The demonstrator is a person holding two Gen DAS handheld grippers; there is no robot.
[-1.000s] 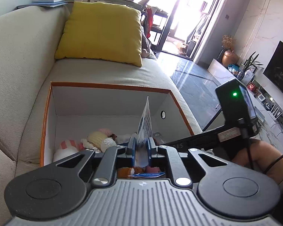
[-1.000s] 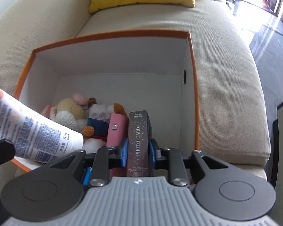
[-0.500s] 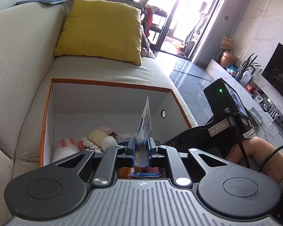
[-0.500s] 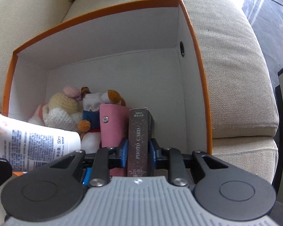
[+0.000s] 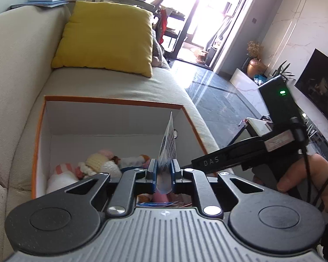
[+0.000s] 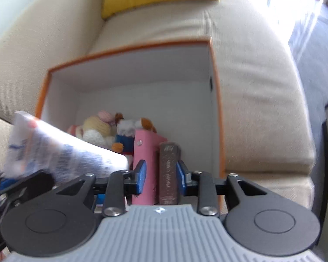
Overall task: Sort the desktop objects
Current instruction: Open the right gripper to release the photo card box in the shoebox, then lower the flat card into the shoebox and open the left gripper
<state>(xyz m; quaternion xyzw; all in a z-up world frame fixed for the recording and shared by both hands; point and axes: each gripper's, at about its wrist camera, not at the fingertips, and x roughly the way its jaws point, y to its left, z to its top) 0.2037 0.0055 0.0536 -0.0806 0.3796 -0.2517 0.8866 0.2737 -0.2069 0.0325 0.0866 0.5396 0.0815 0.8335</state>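
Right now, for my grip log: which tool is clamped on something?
The left tool, pinching the white tube; the right tool stands open around the dark box.

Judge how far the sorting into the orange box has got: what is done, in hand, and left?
Done: knitted toys and a pink case sit in the orange box; the photo card box stands beside the case, between the open right gripper's jaws. In hand: the left gripper clamps a white tube over the box. Left: probably dropping the tube in.
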